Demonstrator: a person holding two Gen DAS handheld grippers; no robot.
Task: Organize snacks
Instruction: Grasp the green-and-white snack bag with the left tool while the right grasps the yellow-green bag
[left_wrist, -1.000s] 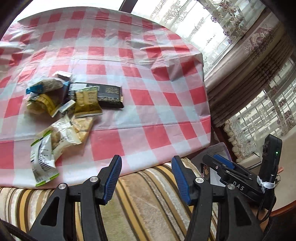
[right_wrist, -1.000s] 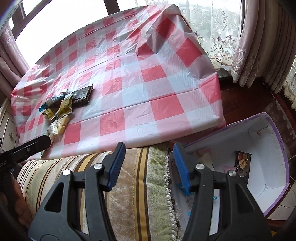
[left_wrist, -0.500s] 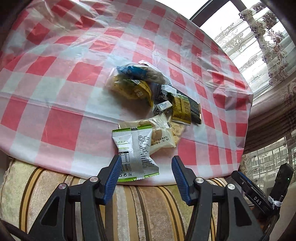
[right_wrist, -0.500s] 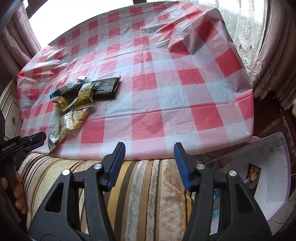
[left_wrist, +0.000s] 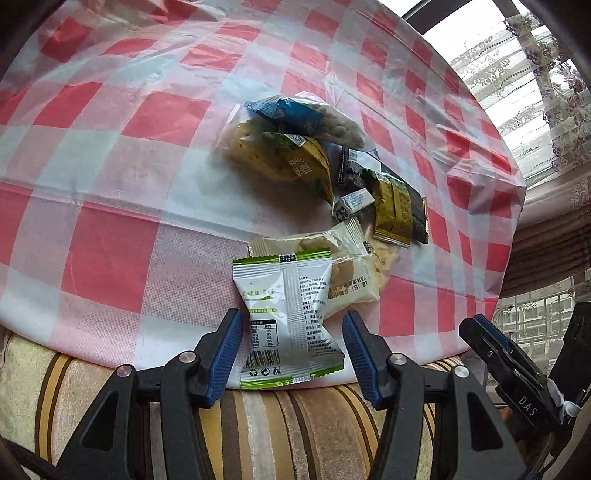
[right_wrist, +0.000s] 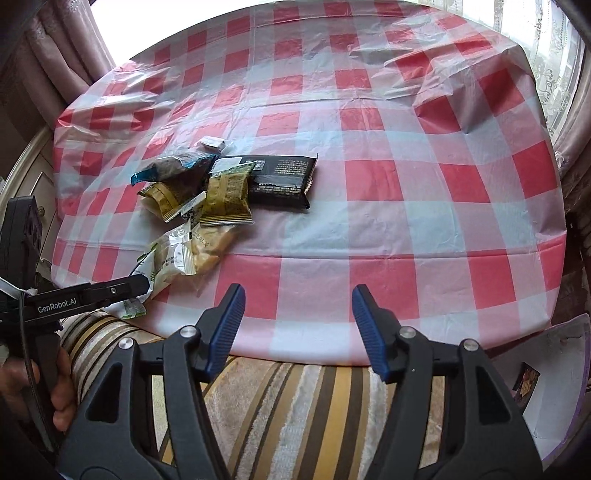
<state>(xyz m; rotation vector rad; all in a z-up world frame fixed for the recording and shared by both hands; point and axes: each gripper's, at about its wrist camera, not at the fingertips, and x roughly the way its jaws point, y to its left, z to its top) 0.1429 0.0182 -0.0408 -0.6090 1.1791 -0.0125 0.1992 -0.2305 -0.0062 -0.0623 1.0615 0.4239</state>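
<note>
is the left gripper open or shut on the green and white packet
Open. The left gripper has its blue pads either side of the green and white packet, with a gap showing on both sides; it is not clamped.

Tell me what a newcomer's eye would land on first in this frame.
The red-and-white checked tablecloth fills both views, with a heap of snack packets near its front left edge. The open left gripper frames a white-and-green packet hanging over that edge; the right gripper hangs open and empty.

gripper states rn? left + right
Left gripper: open, jaws either side of the green-and-white snack packet, not gripping it.
Right gripper: open, empty, above the checked tablecloth.
</note>
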